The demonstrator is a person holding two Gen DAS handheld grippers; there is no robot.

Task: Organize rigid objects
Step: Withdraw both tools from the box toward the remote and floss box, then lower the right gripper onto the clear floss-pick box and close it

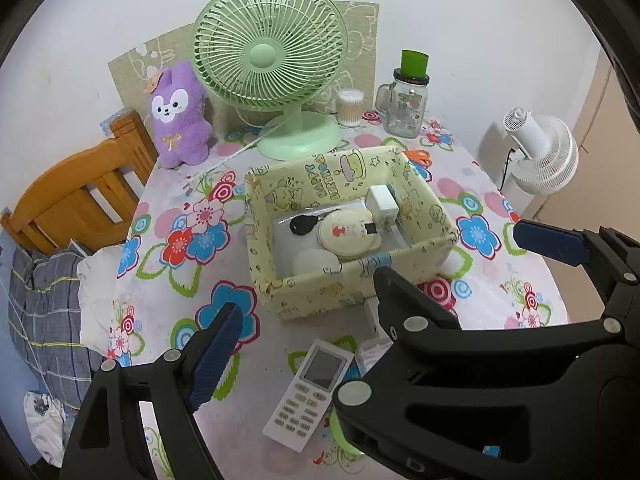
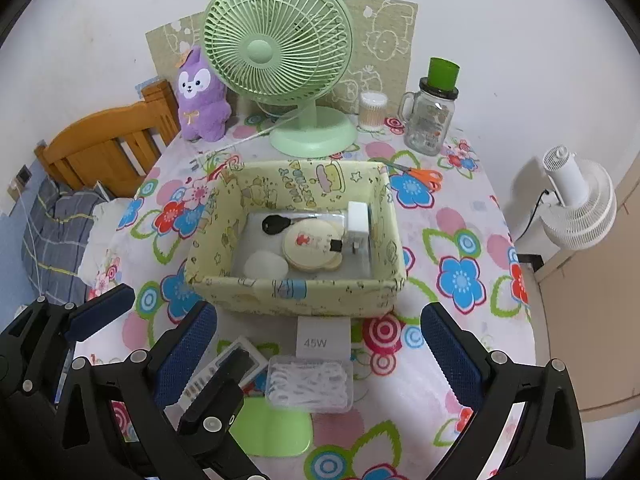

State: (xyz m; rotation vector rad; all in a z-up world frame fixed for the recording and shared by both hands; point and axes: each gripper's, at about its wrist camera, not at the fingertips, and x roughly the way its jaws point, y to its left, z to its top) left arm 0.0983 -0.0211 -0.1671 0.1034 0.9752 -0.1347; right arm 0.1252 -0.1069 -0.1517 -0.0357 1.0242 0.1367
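Note:
A yellow fabric storage box [image 1: 320, 292] [image 2: 296, 298] stands mid-table. It holds a black key [image 2: 275, 224], a round cream compact [image 2: 314, 250], a white charger [image 2: 357, 220] and a white pad. In front of it lie a white remote [image 1: 310, 394] [image 2: 228, 364], a white 45W charger [image 2: 322, 338], a clear box of floss picks [image 2: 310, 384] and a green card [image 2: 272, 428]. My left gripper [image 1: 308, 356] is open above the remote. My right gripper [image 2: 316, 356] is open above the floss box and charger. Both are empty.
A green desk fan [image 2: 280, 40], a purple plush [image 2: 202, 98], a cotton swab jar [image 2: 372, 111] and a glass mug jar [image 2: 432, 114] stand at the table's back. Orange scissors [image 2: 424, 176] lie at the right. A wooden chair [image 1: 76, 196] is left, a white fan [image 2: 576, 204] right.

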